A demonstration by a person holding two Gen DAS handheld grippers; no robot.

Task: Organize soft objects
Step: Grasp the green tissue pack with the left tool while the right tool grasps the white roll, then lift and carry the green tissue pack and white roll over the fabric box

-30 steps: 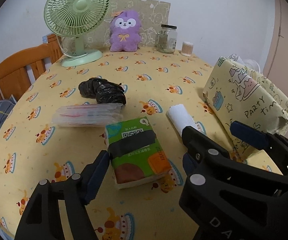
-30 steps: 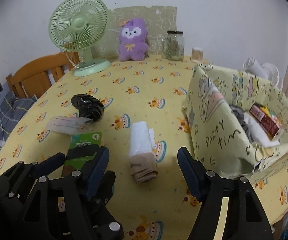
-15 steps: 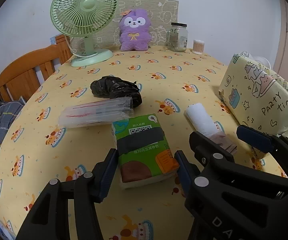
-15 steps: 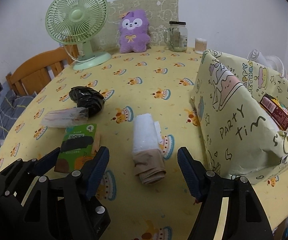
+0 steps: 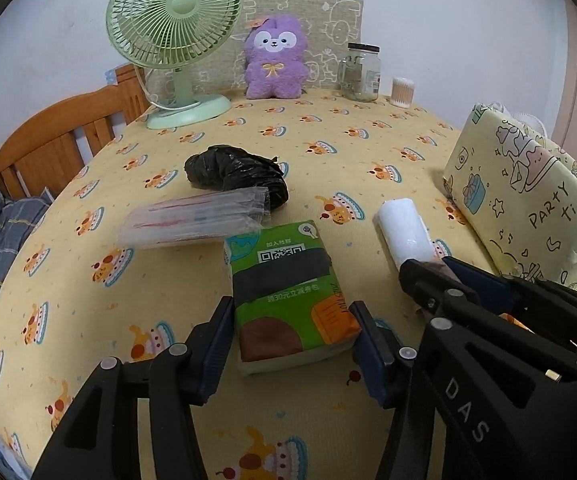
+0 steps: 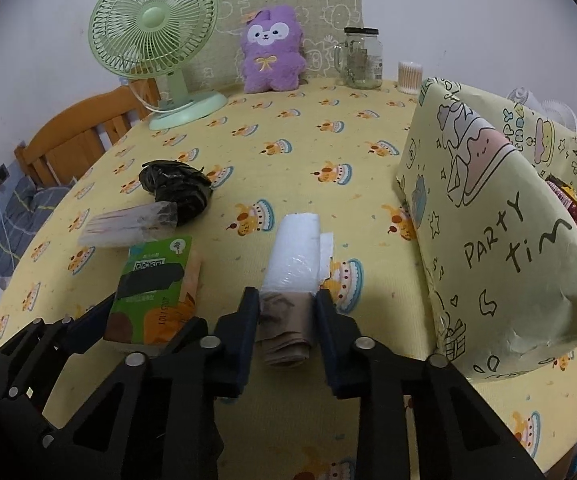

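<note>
- As its jaws finished closing, the right gripper [image 6: 284, 312] pinched the white-and-tan roll [image 6: 290, 276] at lower centre.
- Half-closed, the left gripper [image 5: 292, 332] pressed the green tissue pack [image 5: 288, 292] at lower centre.

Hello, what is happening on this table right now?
A person is tidying soft items with two hand-held grippers. The left hand-held gripper has just been closing around the green tissue pack, its pads right at the pack's sides. The right hand-held gripper has just closed on the brown end of the white roll. Both items lie on the yellow tablecloth. The party-print storage bag stands to the right, probably where they will go.
</note>
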